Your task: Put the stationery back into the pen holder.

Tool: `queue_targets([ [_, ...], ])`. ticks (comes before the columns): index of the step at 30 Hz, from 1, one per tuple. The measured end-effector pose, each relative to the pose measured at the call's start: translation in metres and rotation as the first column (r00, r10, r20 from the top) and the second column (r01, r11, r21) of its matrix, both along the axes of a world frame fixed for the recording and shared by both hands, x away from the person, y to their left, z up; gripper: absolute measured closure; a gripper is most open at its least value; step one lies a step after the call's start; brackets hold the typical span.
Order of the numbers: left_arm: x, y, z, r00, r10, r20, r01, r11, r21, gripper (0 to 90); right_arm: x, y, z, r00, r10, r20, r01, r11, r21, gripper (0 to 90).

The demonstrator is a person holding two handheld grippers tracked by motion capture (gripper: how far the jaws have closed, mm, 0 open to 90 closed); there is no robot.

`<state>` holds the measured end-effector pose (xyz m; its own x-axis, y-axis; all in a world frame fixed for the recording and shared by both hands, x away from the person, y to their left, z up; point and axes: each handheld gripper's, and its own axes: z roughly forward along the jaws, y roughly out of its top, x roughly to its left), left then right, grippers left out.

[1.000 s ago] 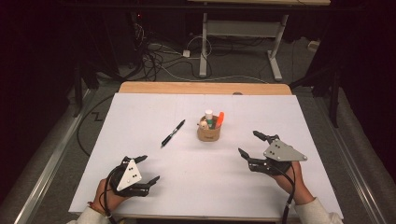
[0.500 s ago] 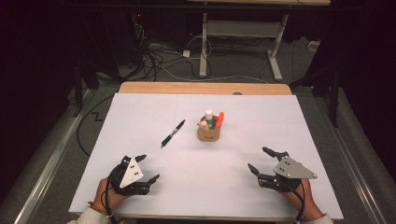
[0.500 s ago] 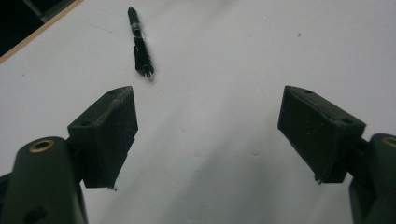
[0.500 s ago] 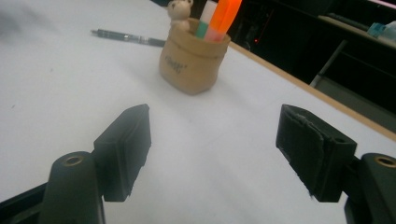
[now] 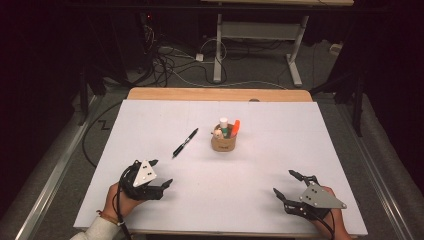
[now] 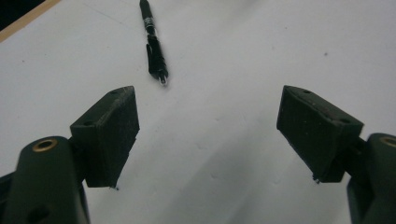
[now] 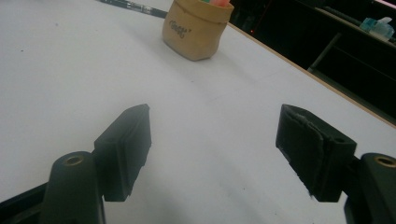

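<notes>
On white table (image 5: pixel 280 150) with wooden far edge, dark room and cables (image 5: pixel 170 60) behind: pen (image 5: pixel 185 142) flat left of cup (image 5: pixel 224 142), long axis slanting, tip toward left gripper (image 5: pixel 161 172). Nearby, jaws spread, empty. Right gripper (image 5: pixel 285 184) likewise spread, well apart.

White table (image 5: pixel 300 145), floor cables (image 5: pixel 175 60), metal desk frame (image 5: pixel 255 35)

Dark room, cables (image 5: pixel 170 60) on floor (image 5: pixel 260 70)
</notes>
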<state>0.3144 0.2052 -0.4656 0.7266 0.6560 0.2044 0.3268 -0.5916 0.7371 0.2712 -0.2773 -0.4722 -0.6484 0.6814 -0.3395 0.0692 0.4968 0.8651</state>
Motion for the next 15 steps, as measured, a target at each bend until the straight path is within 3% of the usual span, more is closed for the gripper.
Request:
queue_targets([
  [4, 0.015, -0.008, 0.006, 0.9965, 0.018, -0.081, -0.020, 0.9997, -0.014, 20.3, 0.002, 0.002, 0.000, 0.9998, 0.017, -0.007, -0.017, 0.9998, 0.009, 27.3],
  [10, 0.043, -0.026, 0.015, 0.9835, 0.027, -0.179, -0.023, 0.9995, 0.023, 22.1, 0.003, 0.005, -0.003, 0.9993, 0.031, -0.020, -0.031, 0.9995, -0.005, 27.5],
  [15, 0.065, -0.037, 0.021, 0.9716, 0.047, -0.232, -0.034, 0.9976, 0.060, 22.1, 0.003, 0.004, -0.003, 0.9992, 0.031, -0.026, -0.031, 0.9995, 0.002, 27.7],
])
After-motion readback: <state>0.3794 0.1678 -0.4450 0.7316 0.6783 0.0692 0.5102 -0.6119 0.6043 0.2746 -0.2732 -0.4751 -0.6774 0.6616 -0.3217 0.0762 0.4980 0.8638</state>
